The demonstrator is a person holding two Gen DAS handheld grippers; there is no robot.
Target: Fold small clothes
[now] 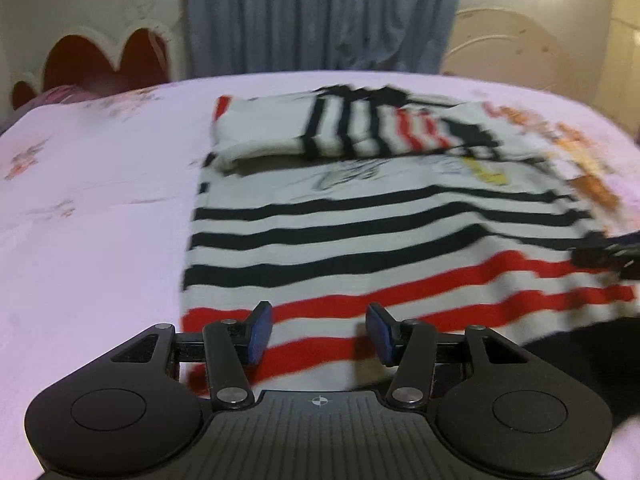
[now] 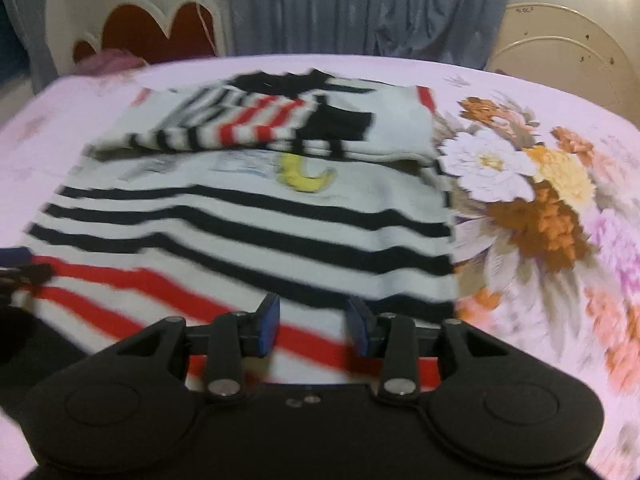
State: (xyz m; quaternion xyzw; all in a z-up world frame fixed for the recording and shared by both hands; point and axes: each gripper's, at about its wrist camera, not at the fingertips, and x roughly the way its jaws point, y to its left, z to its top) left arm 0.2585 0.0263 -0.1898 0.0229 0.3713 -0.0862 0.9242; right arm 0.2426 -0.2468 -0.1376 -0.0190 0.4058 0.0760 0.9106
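1. The striped sweater (image 1: 360, 232) is lying flat on the pink bedsheet (image 1: 92, 208), sleeves folded across its top.
2. The left gripper (image 1: 320, 334) is hovering over the red-striped hem, jaws parted, gripping nothing.
3. The right gripper (image 2: 314, 328) is hovering likewise, jaws narrower, empty.

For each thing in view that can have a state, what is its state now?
Striped sweater: flat on the bed, sleeves folded across the chest, hem not yet folded.
Left gripper: open, nothing held, over the red-striped hem.
Right gripper: open, nothing held, over the hem.
Curtain: drawn shut.
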